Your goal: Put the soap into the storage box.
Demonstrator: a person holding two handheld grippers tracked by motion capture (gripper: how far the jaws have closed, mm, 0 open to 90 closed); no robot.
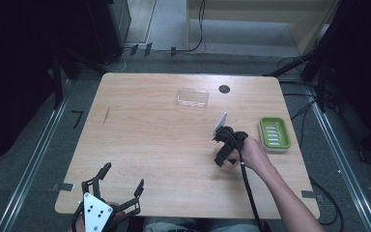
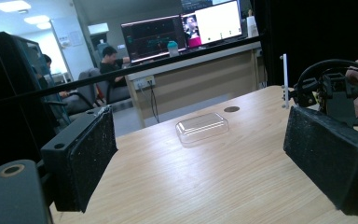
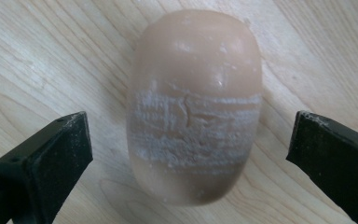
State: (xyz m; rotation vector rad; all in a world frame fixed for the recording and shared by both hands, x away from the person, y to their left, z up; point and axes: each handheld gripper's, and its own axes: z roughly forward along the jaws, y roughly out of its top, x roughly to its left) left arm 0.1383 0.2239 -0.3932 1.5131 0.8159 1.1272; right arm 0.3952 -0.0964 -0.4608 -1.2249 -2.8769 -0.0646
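Observation:
A tan oval soap bar [image 3: 196, 107] with a white scuffed band lies flat on the wooden table [image 1: 149, 140]. My right gripper [image 3: 189, 137] points straight down over it, open, one jaw on each side and neither touching the bar. In the high view that right gripper [image 1: 224, 153] sits right of centre, held by a hand, and it covers the soap. My left gripper [image 1: 124, 175] rests open at the table's near left corner, nothing between its jaws. The left gripper view looks between those wide-apart jaws [image 2: 198, 154] toward the right gripper [image 2: 331, 93].
A green soap dish [image 1: 274, 133] with a ribbed insert stands just right of the right hand. A clear plastic lid [image 1: 192, 97] lies at the far middle, by a black round grommet [image 1: 224, 89]. Bare wood spans the left and middle.

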